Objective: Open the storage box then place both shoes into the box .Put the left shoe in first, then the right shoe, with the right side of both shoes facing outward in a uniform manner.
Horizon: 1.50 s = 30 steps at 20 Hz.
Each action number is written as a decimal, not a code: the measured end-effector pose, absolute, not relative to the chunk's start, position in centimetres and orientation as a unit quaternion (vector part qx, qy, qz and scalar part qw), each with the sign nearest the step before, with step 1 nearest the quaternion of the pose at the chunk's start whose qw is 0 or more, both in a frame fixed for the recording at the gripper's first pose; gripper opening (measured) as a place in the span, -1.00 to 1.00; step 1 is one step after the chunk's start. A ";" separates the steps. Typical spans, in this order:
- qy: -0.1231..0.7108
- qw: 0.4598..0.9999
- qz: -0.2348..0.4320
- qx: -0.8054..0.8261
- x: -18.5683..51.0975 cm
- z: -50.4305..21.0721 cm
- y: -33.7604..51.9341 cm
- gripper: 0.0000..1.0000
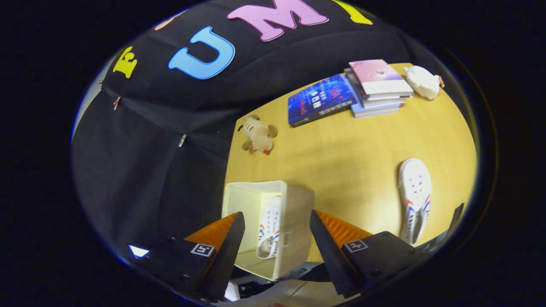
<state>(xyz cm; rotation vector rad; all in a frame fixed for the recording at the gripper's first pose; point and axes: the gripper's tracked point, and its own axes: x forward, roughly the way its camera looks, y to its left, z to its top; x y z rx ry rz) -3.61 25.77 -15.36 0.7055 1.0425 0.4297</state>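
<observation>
— One shoe [269,228] lies inside the open storage box [294,213], between and just beyond the fingers.
— And the claw [277,238]?
— Spread wide, holding nothing, poised above the box.
— Second shoe [416,200]?
— On the table [341,145], off to the right of the fingers, sole side down.
— Beyond?
— Stacked books [375,89] and a plush toy [258,135].

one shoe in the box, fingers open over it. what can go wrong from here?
1. The gripper hangs open just above the storage box; a low move toward the second shoe could clip its wall and shove the box.
2. The shoe in the box stands on its side and may tip when the next one goes in.
</observation>
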 end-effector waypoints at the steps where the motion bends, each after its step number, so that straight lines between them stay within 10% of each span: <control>1: 0.484 0.795 0.182 0.316 -3.4 -16.5 23.3 0.87; 10: 0.569 0.788 0.047 0.231 -7.0 -30.8 7.2 0.88; 21: 0.649 0.726 0.079 0.211 -7.3 -41.4 8.0 0.73; 26: 0.644 0.728 0.109 0.208 -6.8 -42.7 9.7 0.53; 30: 0.641 0.722 0.111 0.236 -6.7 -42.6 9.0 -0.12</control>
